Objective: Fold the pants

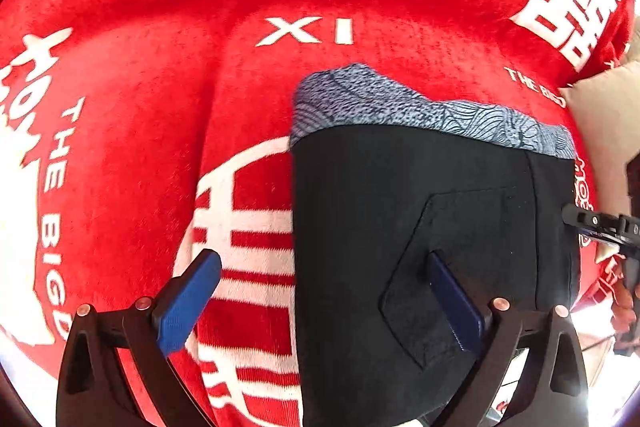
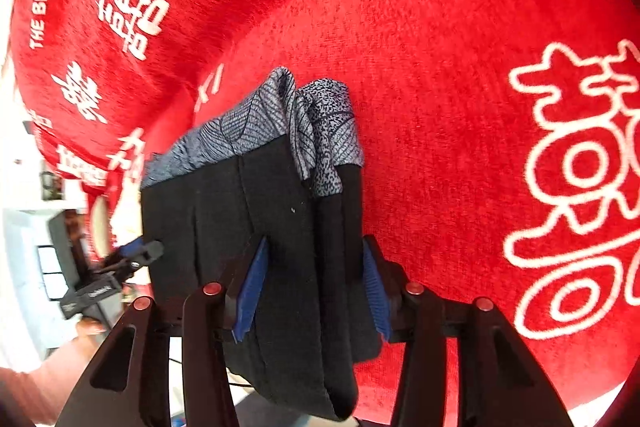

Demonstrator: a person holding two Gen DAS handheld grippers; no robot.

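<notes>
Lying folded on a red plush blanket with white lettering: one pair of black woven pants with a grey patterned lining showing at the far edge.

Left wrist view: the left gripper, blue-padded, stands fully wide, one finger over the blanket, the other over the sewn back pocket; nothing held. Judged soft, light and limp, several layers thick; best taken at a folded edge through all layers so none slips.

Right wrist view: the right gripper is part open, straddling the near edge of the stacked black layers. Whether the pads press on the cloth I cannot tell. The lining is bunched at the far end.
</notes>
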